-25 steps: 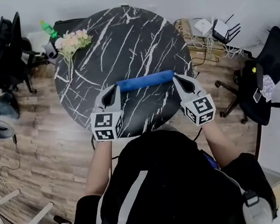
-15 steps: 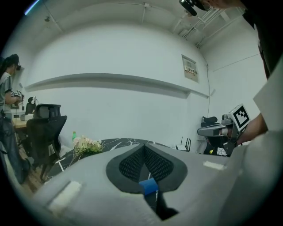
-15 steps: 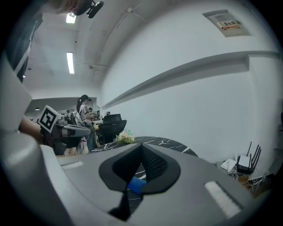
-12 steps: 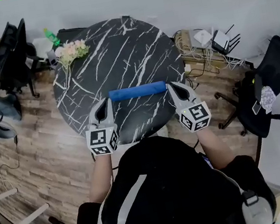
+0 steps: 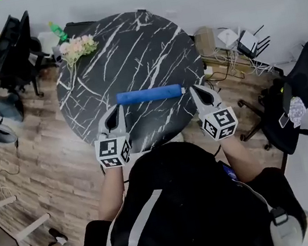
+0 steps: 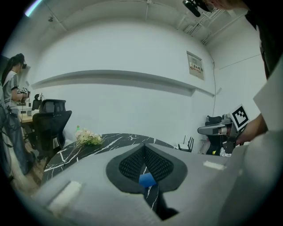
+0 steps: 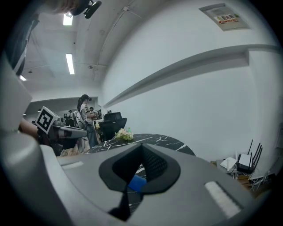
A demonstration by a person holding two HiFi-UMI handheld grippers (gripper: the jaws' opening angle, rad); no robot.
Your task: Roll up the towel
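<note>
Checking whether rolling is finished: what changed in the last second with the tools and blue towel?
The left tool and right tool, both shut, drew away from the ends of the towel, the right more clearly. Nothing gripped or released. The towel stays rolled on the table.

"Did either hand shift just now?"

"Both. The left gripper [image 5: 116,111] and right gripper [image 5: 196,90] have drawn back off the ends of the rolled blue towel [image 5: 149,95], toward the person."
</note>
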